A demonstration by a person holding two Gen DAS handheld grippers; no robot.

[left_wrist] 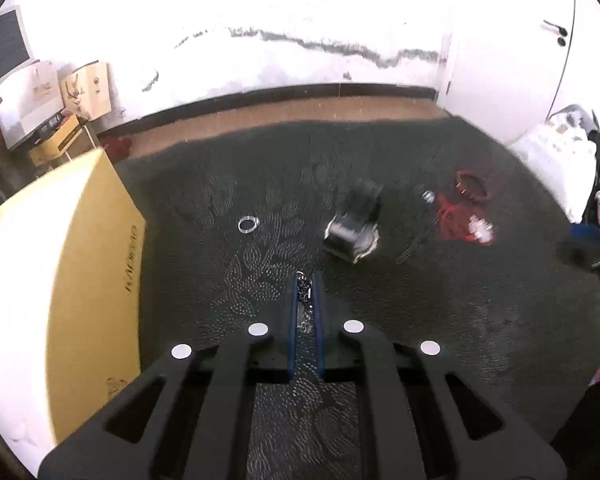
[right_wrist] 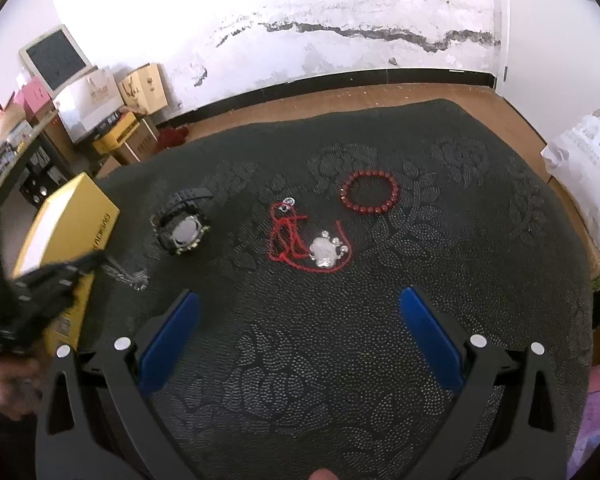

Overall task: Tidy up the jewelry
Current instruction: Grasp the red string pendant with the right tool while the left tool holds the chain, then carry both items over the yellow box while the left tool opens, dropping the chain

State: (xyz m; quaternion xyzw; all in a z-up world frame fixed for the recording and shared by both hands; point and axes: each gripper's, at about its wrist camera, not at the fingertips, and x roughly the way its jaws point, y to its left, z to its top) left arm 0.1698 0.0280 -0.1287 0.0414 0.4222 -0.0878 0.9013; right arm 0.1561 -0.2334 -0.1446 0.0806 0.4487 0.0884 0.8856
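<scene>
Silver chain (left_wrist: 305,300) pinched in left gripper (left_wrist: 305,280) beside yellow box (left_wrist: 92,264) — right gripper (right_wrist: 300,300) spread.

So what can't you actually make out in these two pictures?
- Silver chain, left wrist view: pinched between the shut left tongs, so its length is hidden.
- Same chain, right wrist view: motion-blurred.
- Watch, left wrist view: blurred, its face unreadable.
- Yellow box, both views: cut off by the picture edge, contents unseen.

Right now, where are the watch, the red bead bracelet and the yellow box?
watch (right_wrist: 186,234), right wrist view, on its round face
red bead bracelet (right_wrist: 394,192), right wrist view, on its right-hand beads
yellow box (left_wrist: 96,264), left wrist view, on its side
</scene>
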